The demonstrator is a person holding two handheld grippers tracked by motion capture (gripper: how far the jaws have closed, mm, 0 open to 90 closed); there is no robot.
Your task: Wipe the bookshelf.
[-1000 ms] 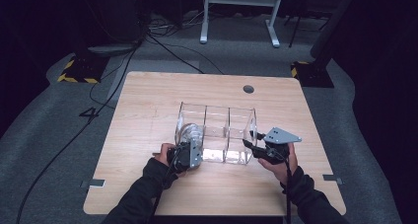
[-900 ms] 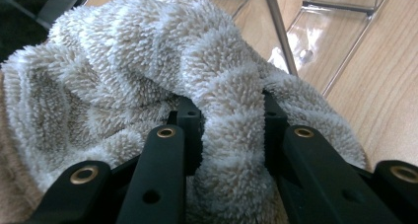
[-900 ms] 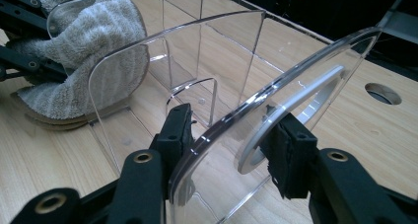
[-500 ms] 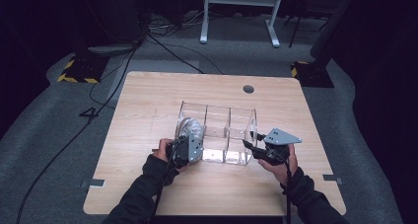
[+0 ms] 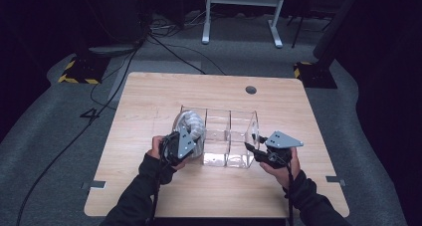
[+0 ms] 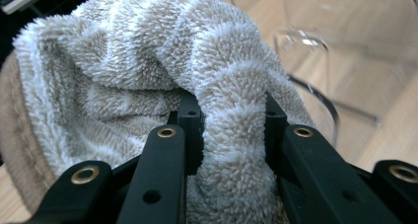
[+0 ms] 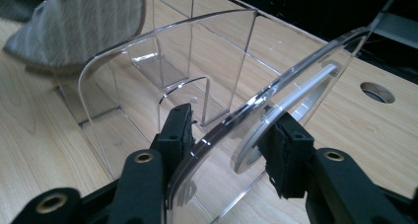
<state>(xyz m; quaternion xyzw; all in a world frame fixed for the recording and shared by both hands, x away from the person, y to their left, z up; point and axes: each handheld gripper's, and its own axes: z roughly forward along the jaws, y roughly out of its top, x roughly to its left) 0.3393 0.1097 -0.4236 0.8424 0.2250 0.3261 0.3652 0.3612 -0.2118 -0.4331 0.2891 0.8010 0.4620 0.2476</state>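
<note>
A clear plastic organizer (image 5: 230, 120) with three compartments stands in the middle of the wooden table. My left gripper (image 5: 193, 135) is shut on a fluffy grey-and-white striped towel (image 5: 191, 122) and holds it bunched at the organizer's left compartment. In the left gripper view the towel (image 6: 148, 51) bulges between and over the jaws of that gripper (image 6: 229, 116). My right gripper (image 5: 252, 144) is at the organizer's right end. Its jaws have just been closing with the clear end wall (image 7: 296, 71) between them, and that gripper (image 7: 229, 130) pinches it. Through the plastic the towel (image 7: 84, 26) shows at the far end.
A round cable hole (image 5: 251, 90) is in the table (image 5: 149, 101) near its far edge. Beyond the table are floor cables (image 5: 164, 47) and a white stand (image 5: 239, 17). Bare wood lies left, right and in front of the organizer.
My left gripper has risen a little with the towel, which now sits higher against the organizer's left end. The right gripper has kept its place.
</note>
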